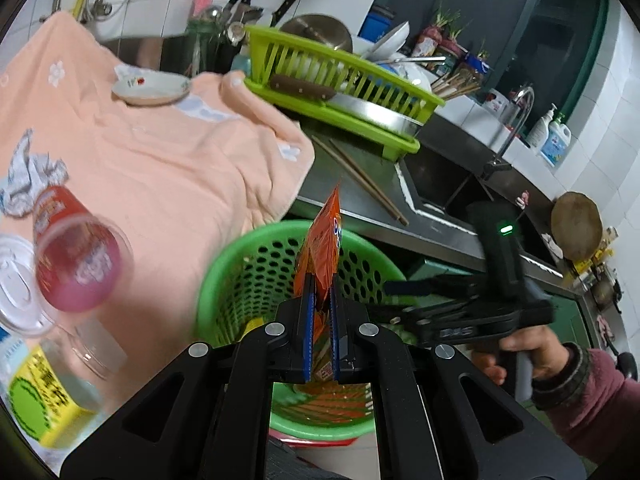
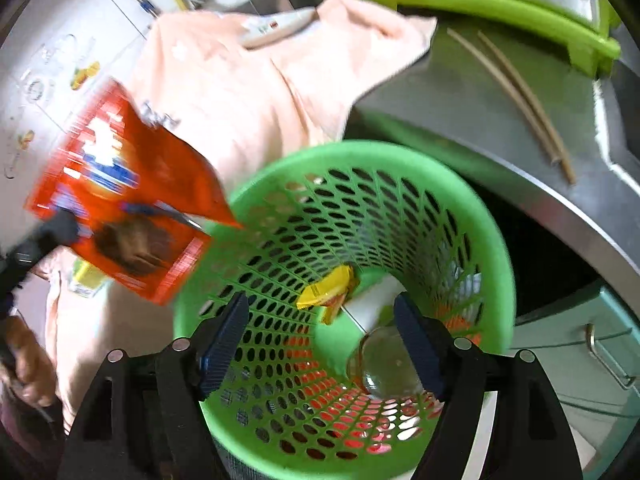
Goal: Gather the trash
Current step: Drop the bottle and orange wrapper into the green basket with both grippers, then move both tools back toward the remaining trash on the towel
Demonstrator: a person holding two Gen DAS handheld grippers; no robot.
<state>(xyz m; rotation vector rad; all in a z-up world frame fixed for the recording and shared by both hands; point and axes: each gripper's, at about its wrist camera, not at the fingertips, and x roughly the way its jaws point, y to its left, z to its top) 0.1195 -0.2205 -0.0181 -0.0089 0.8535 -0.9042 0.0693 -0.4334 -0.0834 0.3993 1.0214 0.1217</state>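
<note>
The left gripper (image 1: 322,320) is clamped tight on an orange snack wrapper (image 1: 320,248), which stands up edge-on between its blue pads. Just below and beyond those tips opens the green perforated basket (image 1: 224,276). The right gripper (image 2: 322,340) stands with its jaws wide apart and nothing between them, directly above the same basket (image 2: 492,264). Down past its tips, at the basket's bottom, lie a yellow wrapper (image 2: 320,290) and a clear glass jar (image 2: 384,360), the jar close under its right pad. To the left of the right gripper's tips, the orange wrapper (image 2: 120,188) shows broadside, level with the basket's rim.

Left of the left gripper, a red-labelled plastic cup (image 1: 76,256) lies tipped on a peach towel (image 1: 160,168), a crumpled tissue (image 1: 30,180) beyond it. Further out, chopsticks (image 1: 360,176) rest on the steel counter (image 1: 424,224), then a lime dish rack (image 1: 340,80).
</note>
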